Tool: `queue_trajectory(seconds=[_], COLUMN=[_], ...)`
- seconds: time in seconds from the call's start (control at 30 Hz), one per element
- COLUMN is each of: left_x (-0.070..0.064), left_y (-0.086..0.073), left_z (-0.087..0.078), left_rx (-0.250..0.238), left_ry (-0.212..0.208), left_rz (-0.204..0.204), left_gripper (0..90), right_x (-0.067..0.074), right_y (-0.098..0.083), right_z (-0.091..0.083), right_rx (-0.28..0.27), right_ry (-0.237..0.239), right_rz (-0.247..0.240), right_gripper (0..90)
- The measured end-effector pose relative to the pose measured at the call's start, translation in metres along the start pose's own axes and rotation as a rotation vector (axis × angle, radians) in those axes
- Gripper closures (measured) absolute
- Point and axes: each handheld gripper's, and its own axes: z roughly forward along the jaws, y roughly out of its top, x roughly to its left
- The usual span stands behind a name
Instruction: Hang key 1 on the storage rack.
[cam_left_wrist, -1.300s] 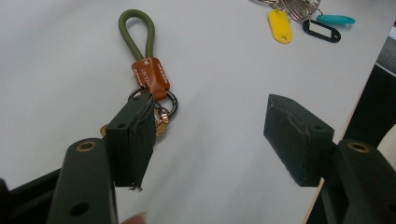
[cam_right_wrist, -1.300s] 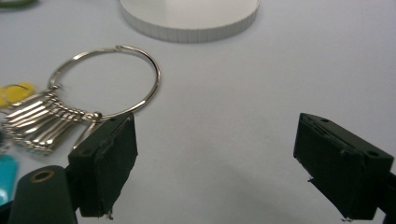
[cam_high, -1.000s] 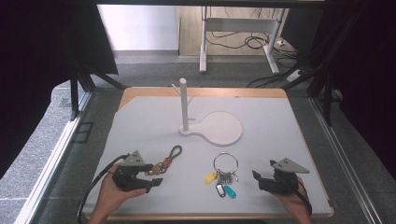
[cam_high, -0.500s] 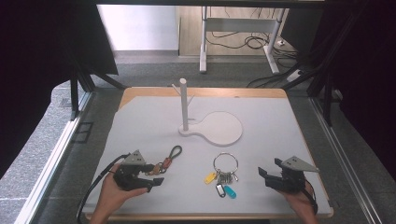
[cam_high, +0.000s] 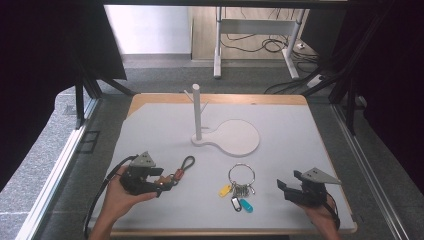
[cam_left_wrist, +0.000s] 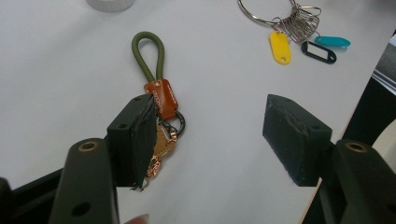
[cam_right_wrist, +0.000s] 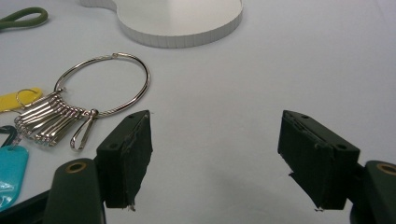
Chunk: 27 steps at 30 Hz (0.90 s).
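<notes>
Keychain lies near-left, left gripper gaping around it to grab; right gripper open beside key ring.

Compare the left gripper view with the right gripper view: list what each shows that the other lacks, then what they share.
Left gripper view alone: the brown tab, the keys beside its open left gripper, and the black tag.

Right gripper view alone: the stand's flat base and the open right gripper.

Both: the key ring, yellow tag, blue tag, green loop and table.
</notes>
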Motion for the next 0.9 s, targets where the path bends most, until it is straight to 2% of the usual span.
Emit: queue_trajectory(seconds=[0.07,0.13,0.33,0.63,0.77,0.9], left_x=[0.002,0.005,0.010,0.015,0.020,0.020], left_y=[0.004,0.013,0.024,0.028,0.036,0.046], left_z=[0.002,0.006,0.010,0.009,0.013,0.020], left_rx=[0.019,0.052,0.072,0.070,0.095,0.142], left_ry=[-0.010,0.008,0.000,-0.014,-0.035,-0.035], left_rz=[-0.002,0.007,0.009,-0.002,-0.004,0.012], left_gripper=[35.6,35.5,35.4,35.4,35.5,35.8], right_x=[0.000,-0.001,0.001,0.005,0.007,0.007], right_y=[-0.001,-0.001,-0.003,-0.004,-0.005,-0.006], right_z=[0.001,0.003,0.005,0.009,0.010,0.011], right_rx=[0.003,0.014,0.024,0.045,0.056,0.059], right_ry=[-0.001,0.001,-0.003,-0.003,-0.002,-0.008], right_rz=[-0.003,-0.005,-0.011,-0.019,-0.022,-0.022], right_gripper=[26.3,26.5,27.1,27.6,27.7,27.8])
